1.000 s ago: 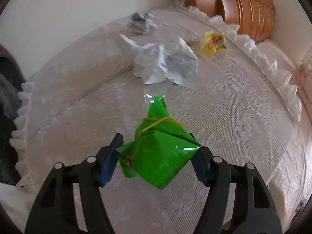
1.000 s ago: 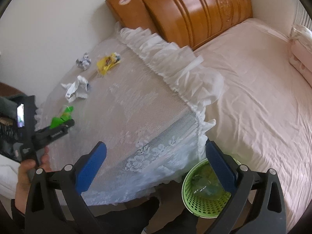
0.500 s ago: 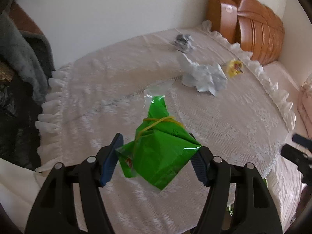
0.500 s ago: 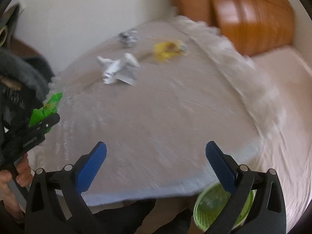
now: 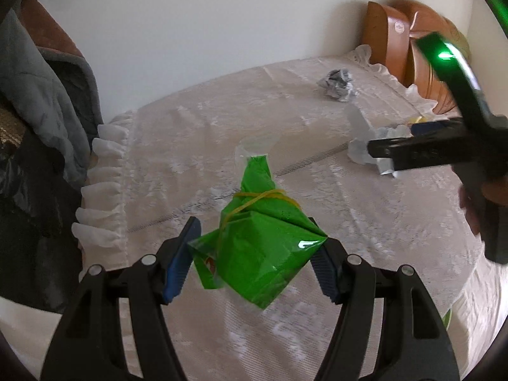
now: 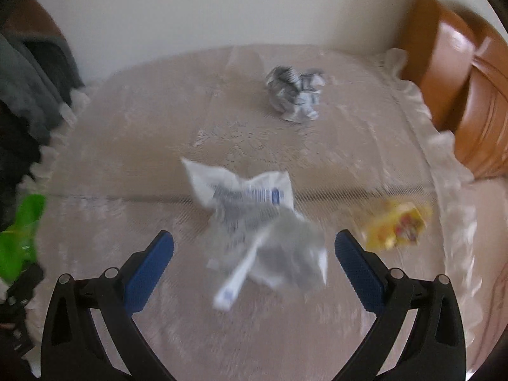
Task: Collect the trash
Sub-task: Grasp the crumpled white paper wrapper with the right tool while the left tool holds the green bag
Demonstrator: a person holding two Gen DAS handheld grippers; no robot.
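Left gripper (image 5: 254, 263) clamped on green wrapper (image 5: 260, 254) bound with yellow rubber band (image 5: 254, 198), held above lace-covered worktop (image 5: 190, 146). Right gripper (image 6: 254, 263) spread wide, empty, poised over crumpled white packet (image 6: 254, 219) lying on lace. Crumpled grey paper ball (image 6: 293, 93) farther back; yellow wrapper (image 6: 397, 227) right of packet, near frilled edge. Wooden headboard (image 6: 470, 104) beyond.

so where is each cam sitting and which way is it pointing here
Left wrist: rides the left gripper, looking across the lace-covered table toward the wall; its fingers pinch the green wrapper, and the right gripper crosses at right.
Right wrist: rides the open right gripper, looking down over the white wrapper.
Shared: the crumpled grey paper, the white wrapper, the green wrapper.
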